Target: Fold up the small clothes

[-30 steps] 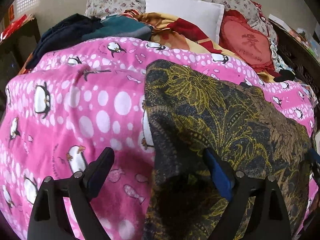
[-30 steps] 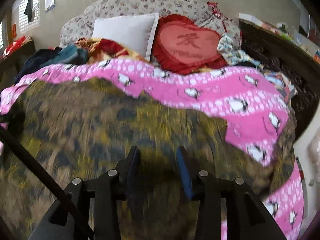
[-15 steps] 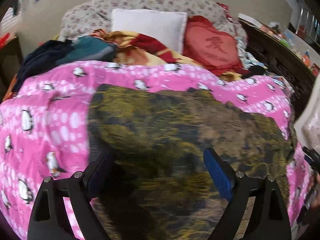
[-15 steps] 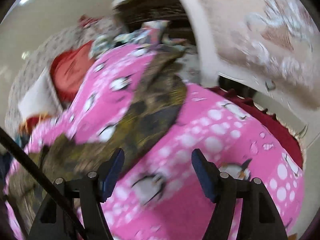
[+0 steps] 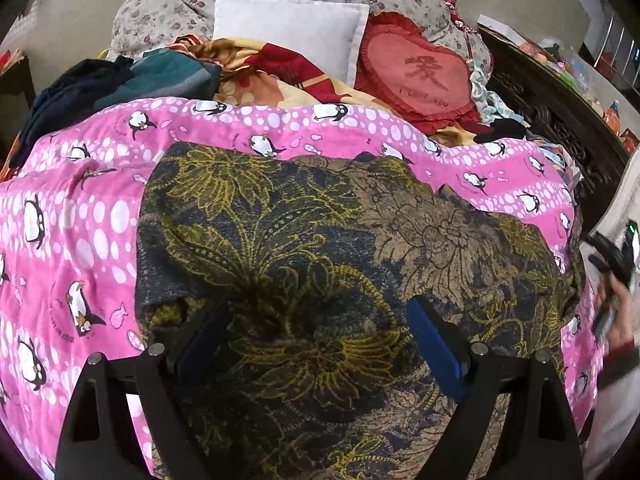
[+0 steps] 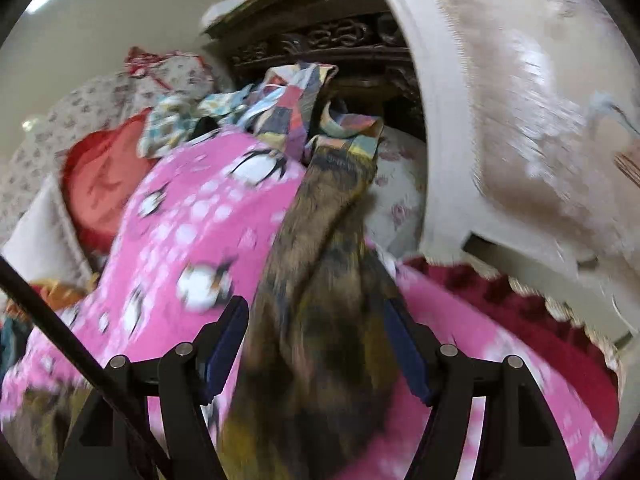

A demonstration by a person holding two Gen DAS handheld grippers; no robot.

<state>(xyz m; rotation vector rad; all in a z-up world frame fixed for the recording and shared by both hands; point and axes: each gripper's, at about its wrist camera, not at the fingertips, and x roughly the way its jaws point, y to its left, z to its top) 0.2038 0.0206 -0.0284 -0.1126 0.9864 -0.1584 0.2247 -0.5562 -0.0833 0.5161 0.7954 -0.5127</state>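
Two tongs, left tongs (image 5: 316, 344), right tongs (image 6: 320, 360); one garment (image 5: 340, 248).

Your right gripper (image 5: 612, 280) is a blur cut off at the left wrist view's edge. The floral garment (image 5: 320, 280) hides your left gripper's left fingertip (image 5: 200, 336), and the frame crops the garment's near end.

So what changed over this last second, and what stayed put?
The right gripper let go of the dark floral cloth, opened, and swung to the bed's right edge, where a hanging strip of it now lies between its fingers, ungripped. The left gripper shifted from the cloth's left edge to over its middle. It stayed open; the pink blanket stayed put.
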